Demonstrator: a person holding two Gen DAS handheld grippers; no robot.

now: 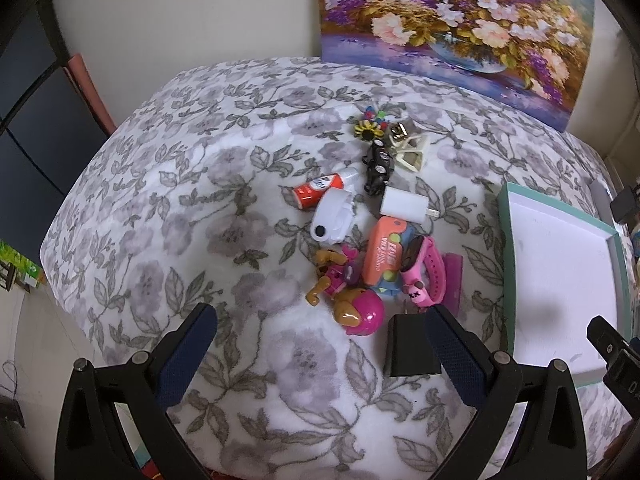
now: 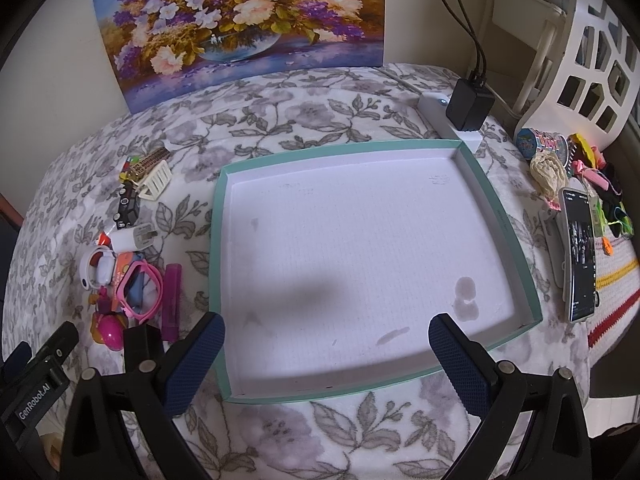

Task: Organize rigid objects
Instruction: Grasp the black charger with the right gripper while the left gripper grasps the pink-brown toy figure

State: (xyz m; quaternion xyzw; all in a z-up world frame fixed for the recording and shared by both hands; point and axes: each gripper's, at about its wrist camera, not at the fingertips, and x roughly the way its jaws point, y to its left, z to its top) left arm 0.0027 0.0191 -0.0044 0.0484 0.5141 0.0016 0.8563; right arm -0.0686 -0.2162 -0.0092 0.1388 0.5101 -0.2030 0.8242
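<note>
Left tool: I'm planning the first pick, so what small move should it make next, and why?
Probably ease the left tool toward the black charger by its right finger: both tools hang open and empty, the teal tray holds nothing, and that charger lies nearest, apart from the toy pile.

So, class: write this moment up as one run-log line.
left gripper: open, over toy pile | right gripper: open, over tray | tray: no items inside | black charger: nearest left fingers | stage: nothing grasped
</note>
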